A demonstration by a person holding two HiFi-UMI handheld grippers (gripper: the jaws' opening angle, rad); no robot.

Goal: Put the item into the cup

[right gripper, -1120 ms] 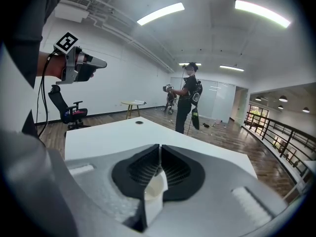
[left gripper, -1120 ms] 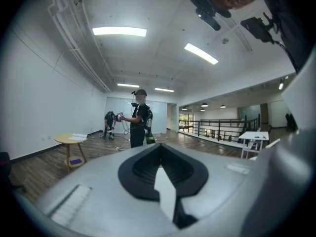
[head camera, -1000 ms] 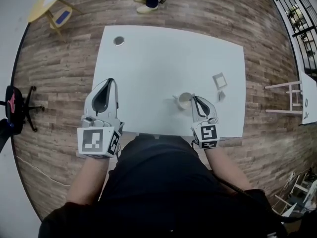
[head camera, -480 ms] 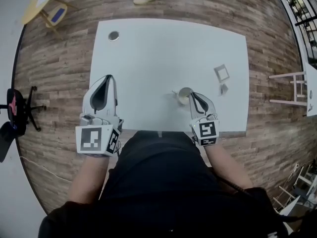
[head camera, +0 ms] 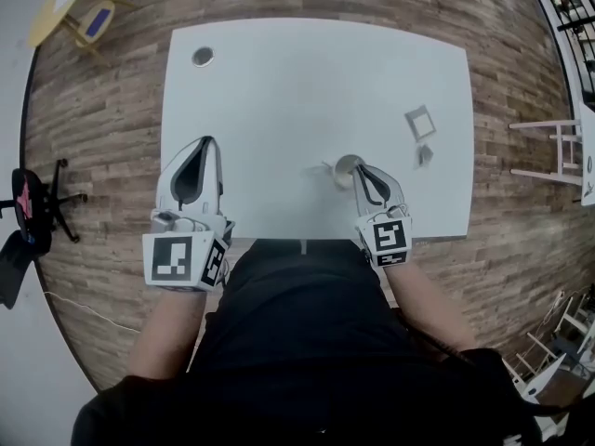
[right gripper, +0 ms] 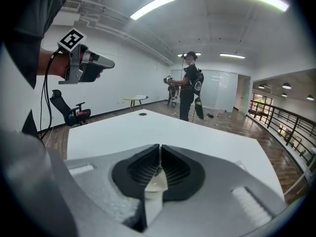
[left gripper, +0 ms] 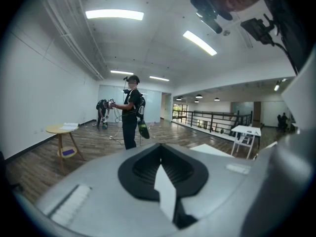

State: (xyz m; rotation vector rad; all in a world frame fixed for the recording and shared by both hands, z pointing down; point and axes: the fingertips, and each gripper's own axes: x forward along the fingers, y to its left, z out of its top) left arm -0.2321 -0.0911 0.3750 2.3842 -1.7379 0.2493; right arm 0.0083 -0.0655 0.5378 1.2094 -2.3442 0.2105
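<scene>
A small pale cup (head camera: 344, 163) stands on the white table (head camera: 297, 82) near its front edge. My right gripper (head camera: 359, 167) reaches over the cup's right side, its fingertips closed. In the right gripper view those jaws (right gripper: 160, 147) meet at the tips, and a cream piece (right gripper: 157, 181) shows in the slot behind them; I cannot tell whether it is gripped. My left gripper (head camera: 206, 143) is held over the table's front left edge, shut and empty, and its closed tips (left gripper: 160, 147) point out at the room. A square frame (head camera: 419, 121) and a small grey item (head camera: 425, 154) lie to the right.
A round hole (head camera: 203, 57) marks the table's far left corner. An office chair (head camera: 23, 203) and a round yellow side table (head camera: 65, 7) stand at left, a white rack (head camera: 548, 156) at right. A person (right gripper: 190, 83) stands beyond the table's far side.
The table has slid upward in the head view as the camera tilted. Both grippers have sunk slightly; the right one stays at the cup.
</scene>
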